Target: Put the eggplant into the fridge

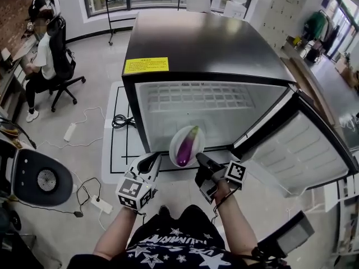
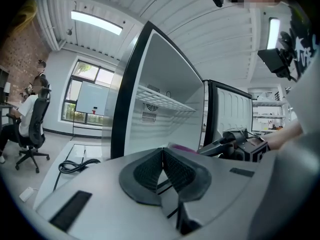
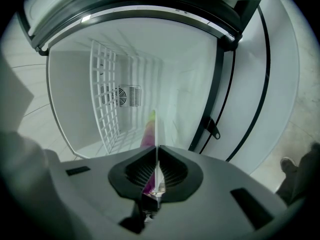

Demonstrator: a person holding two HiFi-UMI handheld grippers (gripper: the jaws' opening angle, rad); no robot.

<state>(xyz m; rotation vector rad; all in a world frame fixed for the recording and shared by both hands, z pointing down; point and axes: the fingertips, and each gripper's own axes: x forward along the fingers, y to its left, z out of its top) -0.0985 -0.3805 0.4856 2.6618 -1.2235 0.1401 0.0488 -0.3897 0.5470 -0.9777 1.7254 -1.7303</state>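
Note:
A purple eggplant (image 1: pixel 188 145) lies on a white plate (image 1: pixel 178 134), held just in front of the open fridge (image 1: pixel 202 43). My right gripper (image 1: pixel 201 160) is shut on the plate's right rim. In the right gripper view the rim (image 3: pixel 157 126) runs edge-on between the closed jaws of the right gripper (image 3: pixel 157 156), with the eggplant (image 3: pixel 148 131) just left of it. My left gripper (image 1: pixel 151 160) hangs beside the plate's left edge, shut and holding nothing. In its own view the left gripper (image 2: pixel 162 156) has its pads pressed together, and a strip of eggplant (image 2: pixel 181 147) shows beyond.
The fridge door (image 1: pixel 297 150) is swung open to the right. A white wire shelf (image 3: pixel 107 104) spans the upper interior. A person sits on an office chair (image 1: pixel 59 60) at the far left. A power strip (image 1: pixel 101 205) and cables lie on the floor.

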